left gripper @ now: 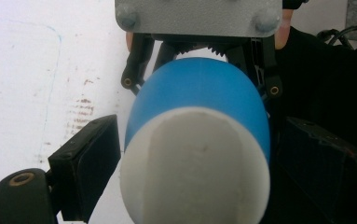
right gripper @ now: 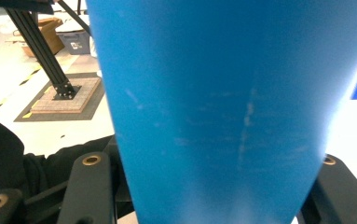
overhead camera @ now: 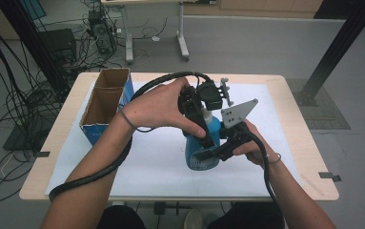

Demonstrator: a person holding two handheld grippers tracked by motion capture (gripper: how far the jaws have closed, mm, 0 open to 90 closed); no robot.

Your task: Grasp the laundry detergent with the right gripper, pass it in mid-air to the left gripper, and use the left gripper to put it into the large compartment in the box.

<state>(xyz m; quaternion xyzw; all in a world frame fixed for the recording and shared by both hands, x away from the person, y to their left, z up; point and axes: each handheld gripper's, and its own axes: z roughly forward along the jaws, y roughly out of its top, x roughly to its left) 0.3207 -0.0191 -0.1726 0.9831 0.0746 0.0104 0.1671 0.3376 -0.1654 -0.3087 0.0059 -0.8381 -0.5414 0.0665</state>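
Evidently mid-grip on the blue plastic bottle with a white cap (overhead camera: 204, 143), just past 5 o'clock of table centre, box at 9. Right gripper (overhead camera: 206, 155) clamped on its lower body; left gripper (overhead camera: 200, 125) straddling the cap (left gripper: 195, 168), jaws apart beside it. Next, likely: close on the cap, twist squarely, keep the base steady.

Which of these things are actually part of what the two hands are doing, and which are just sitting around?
In use:
- blue bottle with its white cap
- left gripper, jaws either side of the cap end
- right gripper, clamped on the bottle's body

Just lying about:
- open cardboard box at the table's left
- white mat covering the table
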